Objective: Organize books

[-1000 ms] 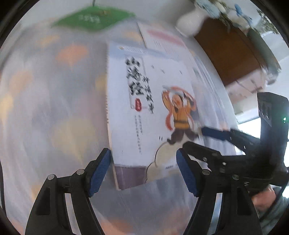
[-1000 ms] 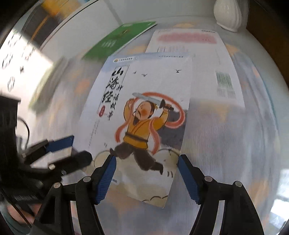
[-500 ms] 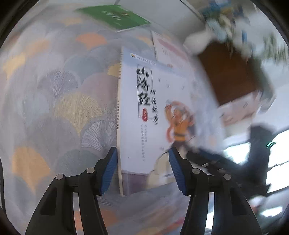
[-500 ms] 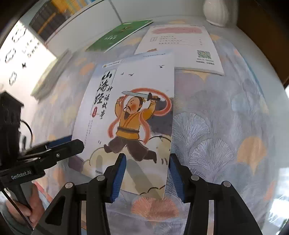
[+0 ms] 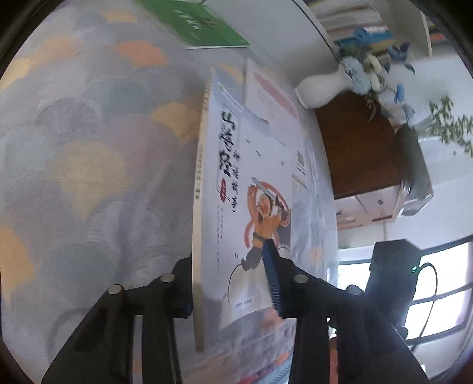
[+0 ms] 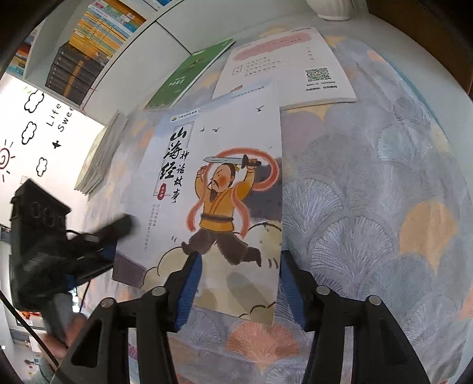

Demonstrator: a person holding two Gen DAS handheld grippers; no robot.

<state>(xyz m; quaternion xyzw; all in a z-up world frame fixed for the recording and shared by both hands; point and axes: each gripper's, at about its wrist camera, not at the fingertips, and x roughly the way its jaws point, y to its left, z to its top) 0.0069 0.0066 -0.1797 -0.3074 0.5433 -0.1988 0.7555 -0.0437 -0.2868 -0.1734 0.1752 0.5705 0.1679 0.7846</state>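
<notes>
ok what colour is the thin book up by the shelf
Green, the thin book has a green cover with small pale lettering; clearest in the right wrist view.

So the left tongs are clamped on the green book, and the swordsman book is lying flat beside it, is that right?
Not quite. The left tongs have just been closing on the swordsman book, lifting its spine edge, as the left wrist view shows. The green book lies untouched farther back on the tablecloth. In the right wrist view the right tongs straddle the same book's lower corner without clamping it.

White vase (image 5: 320,90) on patterned tablecloth (image 5: 88,153)
</notes>
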